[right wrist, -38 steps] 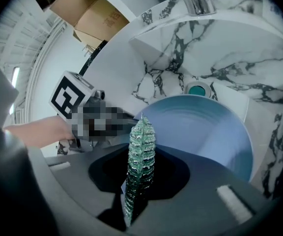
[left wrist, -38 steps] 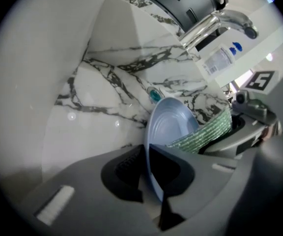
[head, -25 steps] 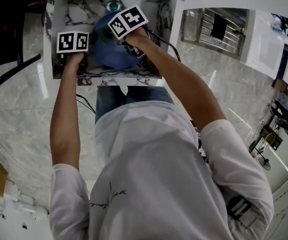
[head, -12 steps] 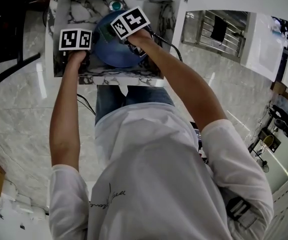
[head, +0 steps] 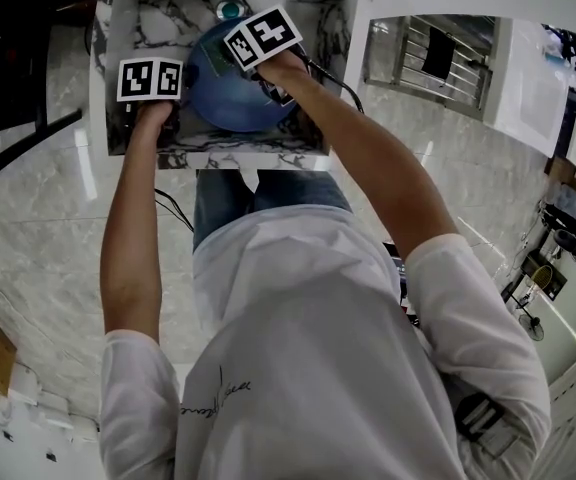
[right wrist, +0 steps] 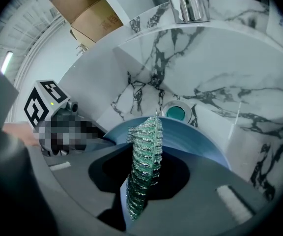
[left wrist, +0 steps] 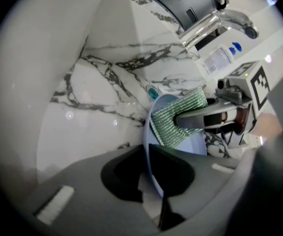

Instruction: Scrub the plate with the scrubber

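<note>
A blue plate point(head: 230, 96) is held inside the marble sink point(head: 120, 38). My left gripper point(left wrist: 154, 181) is shut on the plate's rim point(left wrist: 146, 146), so the plate stands edge-on between its jaws. My right gripper point(right wrist: 139, 191) is shut on a green scrubber point(right wrist: 144, 166), which is folded and pressed against the plate's face point(right wrist: 200, 141). In the left gripper view the scrubber point(left wrist: 173, 119) lies on the plate with the right gripper's fingers point(left wrist: 205, 119) clamped round it. Both marker cubes point(head: 150, 79) point(head: 261, 38) show over the sink in the head view.
A chrome tap point(left wrist: 215, 23) hangs over the sink's back wall. The teal drain plug point(right wrist: 177, 113) sits in the basin floor just beyond the plate. A cardboard box point(right wrist: 85, 11) stands past the sink's rim. A shiny marble floor point(head: 38, 218) surrounds the sink unit.
The plate and right gripper have shifted slightly up and right in the sink. The left gripper has stayed about where it was, still holding the rim.
</note>
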Tool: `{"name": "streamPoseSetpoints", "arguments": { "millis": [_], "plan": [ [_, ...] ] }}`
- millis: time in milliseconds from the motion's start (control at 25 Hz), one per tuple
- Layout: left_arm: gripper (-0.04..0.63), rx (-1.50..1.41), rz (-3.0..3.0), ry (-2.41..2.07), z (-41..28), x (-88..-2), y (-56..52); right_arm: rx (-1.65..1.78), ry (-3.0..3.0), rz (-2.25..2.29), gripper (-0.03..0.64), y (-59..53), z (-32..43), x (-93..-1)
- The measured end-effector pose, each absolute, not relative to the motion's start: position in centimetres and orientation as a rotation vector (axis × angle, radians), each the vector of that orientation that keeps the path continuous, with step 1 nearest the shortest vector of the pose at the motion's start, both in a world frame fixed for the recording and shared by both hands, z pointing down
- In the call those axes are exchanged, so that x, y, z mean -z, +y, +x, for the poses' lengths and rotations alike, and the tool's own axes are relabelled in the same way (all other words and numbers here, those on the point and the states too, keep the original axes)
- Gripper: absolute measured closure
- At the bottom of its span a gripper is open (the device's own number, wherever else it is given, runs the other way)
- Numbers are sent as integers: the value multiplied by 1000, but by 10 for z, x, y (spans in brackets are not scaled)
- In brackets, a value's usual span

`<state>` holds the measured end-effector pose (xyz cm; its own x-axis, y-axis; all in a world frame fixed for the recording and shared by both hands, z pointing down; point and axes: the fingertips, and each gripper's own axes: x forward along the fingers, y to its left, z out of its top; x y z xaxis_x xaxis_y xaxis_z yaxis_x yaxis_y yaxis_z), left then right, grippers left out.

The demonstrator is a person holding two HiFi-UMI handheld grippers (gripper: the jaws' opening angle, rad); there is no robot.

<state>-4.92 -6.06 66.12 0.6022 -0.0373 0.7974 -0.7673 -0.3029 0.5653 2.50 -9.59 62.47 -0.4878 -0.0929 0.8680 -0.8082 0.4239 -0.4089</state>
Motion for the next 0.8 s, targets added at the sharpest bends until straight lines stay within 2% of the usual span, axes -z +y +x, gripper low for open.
{"name": "streamPoseSetpoints", "arguments": {
  "millis": [800],
  "plan": [
    [517,-833,1738,-655,-47,-660,-61,-1039,-1836,862,551,-112,47,-621]
  ]
}}
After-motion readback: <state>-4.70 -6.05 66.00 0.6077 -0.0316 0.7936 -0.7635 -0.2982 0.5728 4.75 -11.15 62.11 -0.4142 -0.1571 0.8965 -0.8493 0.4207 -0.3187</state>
